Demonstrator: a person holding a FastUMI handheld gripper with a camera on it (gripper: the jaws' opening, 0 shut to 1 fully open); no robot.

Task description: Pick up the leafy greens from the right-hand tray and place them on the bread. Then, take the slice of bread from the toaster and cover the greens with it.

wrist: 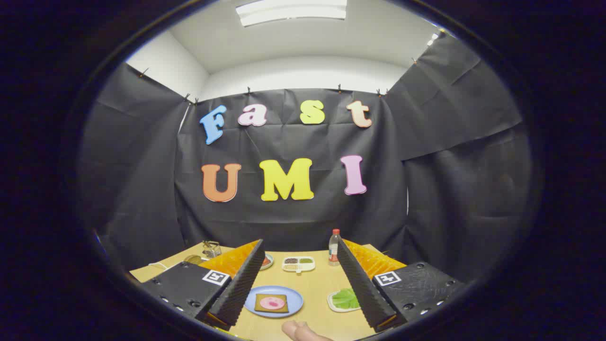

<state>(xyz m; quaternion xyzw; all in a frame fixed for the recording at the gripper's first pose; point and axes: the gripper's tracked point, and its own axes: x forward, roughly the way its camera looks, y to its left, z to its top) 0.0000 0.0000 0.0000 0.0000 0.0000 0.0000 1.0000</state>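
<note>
My claw [299, 265] hangs wide open and empty above the desk [315, 289]. The leafy greens [345, 298] lie in their tray [334, 304] at about two o'clock, hard against my right finger [362, 284]. The bread [271, 303] sits on its blue plate [293, 296] toward ten, so I judge I must swing right first.

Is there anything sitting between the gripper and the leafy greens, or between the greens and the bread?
Nothing visible does. The open gripper is held above the table; the greens lie by its right finger, and bare table separates them from the bread.
</note>
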